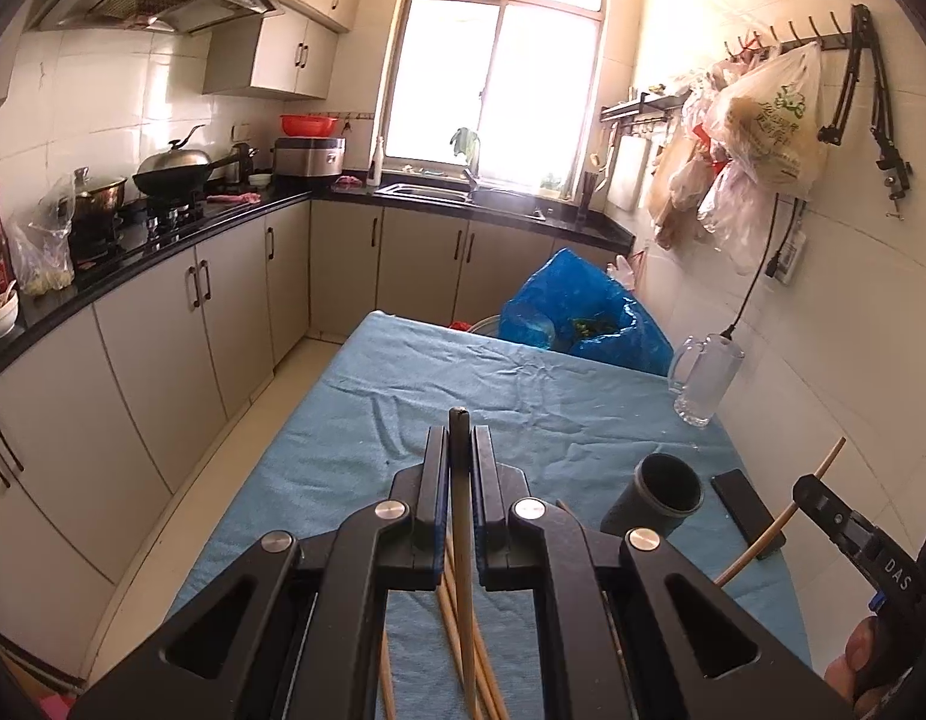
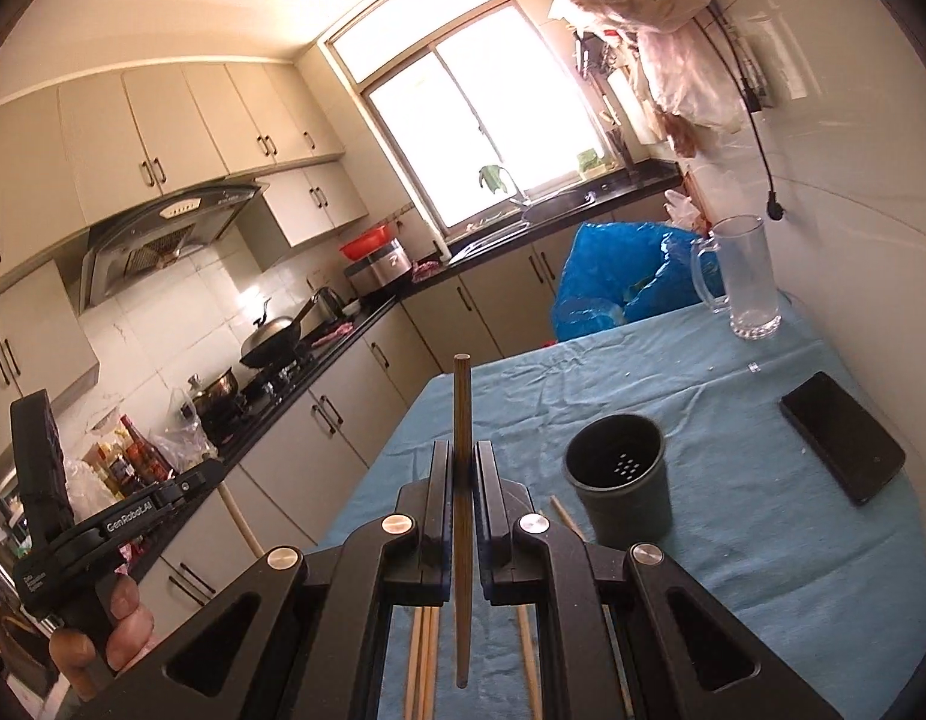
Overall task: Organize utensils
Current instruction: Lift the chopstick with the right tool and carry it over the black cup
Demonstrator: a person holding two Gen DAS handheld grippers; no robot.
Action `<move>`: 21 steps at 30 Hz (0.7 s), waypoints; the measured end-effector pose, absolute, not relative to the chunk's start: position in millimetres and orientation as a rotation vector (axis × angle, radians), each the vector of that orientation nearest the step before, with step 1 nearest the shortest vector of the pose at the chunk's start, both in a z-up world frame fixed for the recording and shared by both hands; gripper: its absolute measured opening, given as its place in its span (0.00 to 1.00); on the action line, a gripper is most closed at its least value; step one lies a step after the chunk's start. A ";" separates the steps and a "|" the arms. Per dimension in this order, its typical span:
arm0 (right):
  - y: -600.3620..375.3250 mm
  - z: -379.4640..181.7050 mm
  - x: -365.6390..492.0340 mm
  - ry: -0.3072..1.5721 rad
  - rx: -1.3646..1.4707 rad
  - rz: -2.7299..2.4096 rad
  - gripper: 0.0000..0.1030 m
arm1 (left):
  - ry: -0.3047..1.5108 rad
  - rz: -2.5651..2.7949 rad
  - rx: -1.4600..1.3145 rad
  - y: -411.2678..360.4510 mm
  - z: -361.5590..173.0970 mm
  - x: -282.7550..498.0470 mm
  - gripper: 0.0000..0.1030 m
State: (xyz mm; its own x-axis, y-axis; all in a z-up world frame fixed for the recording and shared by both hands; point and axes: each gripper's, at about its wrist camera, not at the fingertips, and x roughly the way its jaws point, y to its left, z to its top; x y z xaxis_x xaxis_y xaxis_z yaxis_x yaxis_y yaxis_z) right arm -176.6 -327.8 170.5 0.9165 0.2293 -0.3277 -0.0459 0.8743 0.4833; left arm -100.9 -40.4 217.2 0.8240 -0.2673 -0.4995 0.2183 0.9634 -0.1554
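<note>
Only my right wrist view looks into the dark holder; both tongs, left gripper and right gripper, are clamped on one chopstick each.

Loose chopsticks on the table: count unclear, mostly hidden under the left gripper frame and cut by the lower edge. Holder cup base holes visible; contents otherwise indistinct. Bag lettering unreadable. Hand partly cut off.
</note>
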 end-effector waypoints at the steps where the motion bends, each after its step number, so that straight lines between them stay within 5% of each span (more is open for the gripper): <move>1: -331.4 171.6 -178.1 0.383 0.492 0.142 0.06 | 0.543 -0.269 -0.085 -44.3 219.0 -101.1 0.06; 21: -395.6 219.5 -195.7 0.228 0.484 0.016 0.06 | 0.477 -0.450 -0.041 -136.3 281.3 -75.6 0.06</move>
State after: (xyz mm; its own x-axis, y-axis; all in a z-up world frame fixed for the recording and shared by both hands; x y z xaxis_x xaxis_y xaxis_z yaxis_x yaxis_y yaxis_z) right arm -195.7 -395.6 219.5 0.9746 0.0687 -0.2133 0.0390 0.8854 0.4632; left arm -75.6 -136.3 281.3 0.7926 -0.4278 -0.4345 0.4089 0.9015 -0.1417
